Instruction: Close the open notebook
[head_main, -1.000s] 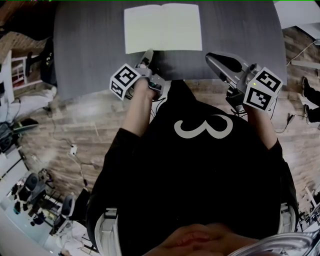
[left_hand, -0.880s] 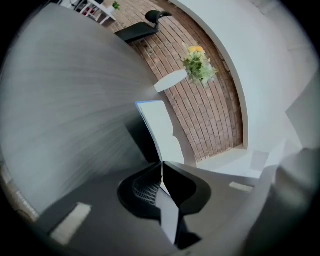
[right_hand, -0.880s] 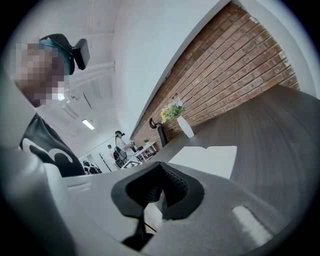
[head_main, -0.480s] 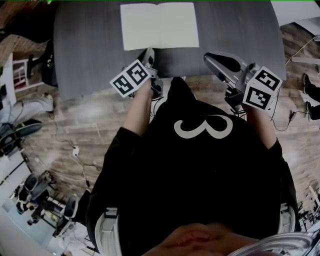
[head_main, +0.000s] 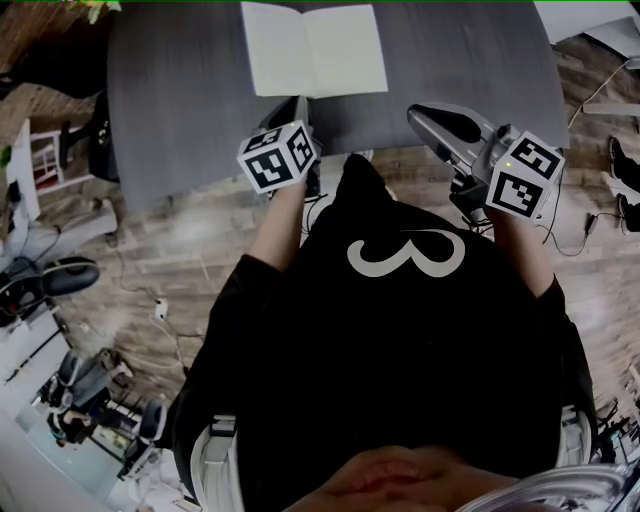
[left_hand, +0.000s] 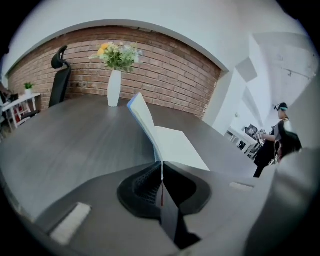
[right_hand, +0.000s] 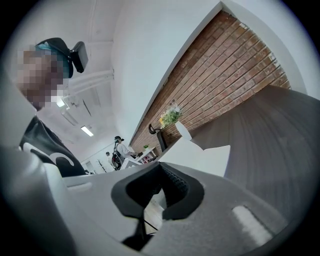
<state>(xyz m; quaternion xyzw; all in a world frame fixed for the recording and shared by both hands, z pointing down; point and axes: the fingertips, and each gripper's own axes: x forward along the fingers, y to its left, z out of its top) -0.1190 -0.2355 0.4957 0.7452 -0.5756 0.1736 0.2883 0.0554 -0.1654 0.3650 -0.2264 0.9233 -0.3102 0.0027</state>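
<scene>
The open notebook (head_main: 345, 50) lies on the dark grey table (head_main: 180, 90) at the far middle, white pages up. Its left half (head_main: 275, 55) is lifted off the table and leans inward. My left gripper (head_main: 298, 103) is shut on the near edge of that half. In the left gripper view the thin edge runs into the closed jaws (left_hand: 161, 172), the blue-backed cover (left_hand: 142, 117) stands up, and the right page (left_hand: 180, 150) lies flat. My right gripper (head_main: 418, 112) hovers shut and empty at the table's near edge, right of the notebook (right_hand: 200, 155).
A white vase of flowers (left_hand: 114, 87) stands further back on the table before a brick wall. A black office chair (left_hand: 59, 75) sits at the table's left side. A white table (head_main: 590, 25) lies at the far right. A person (left_hand: 280, 135) stands in the distance.
The left gripper has rolled over, its marker cube turning, and the notebook's left half has risen from flat to leaning upward. The right gripper has stayed in place.
</scene>
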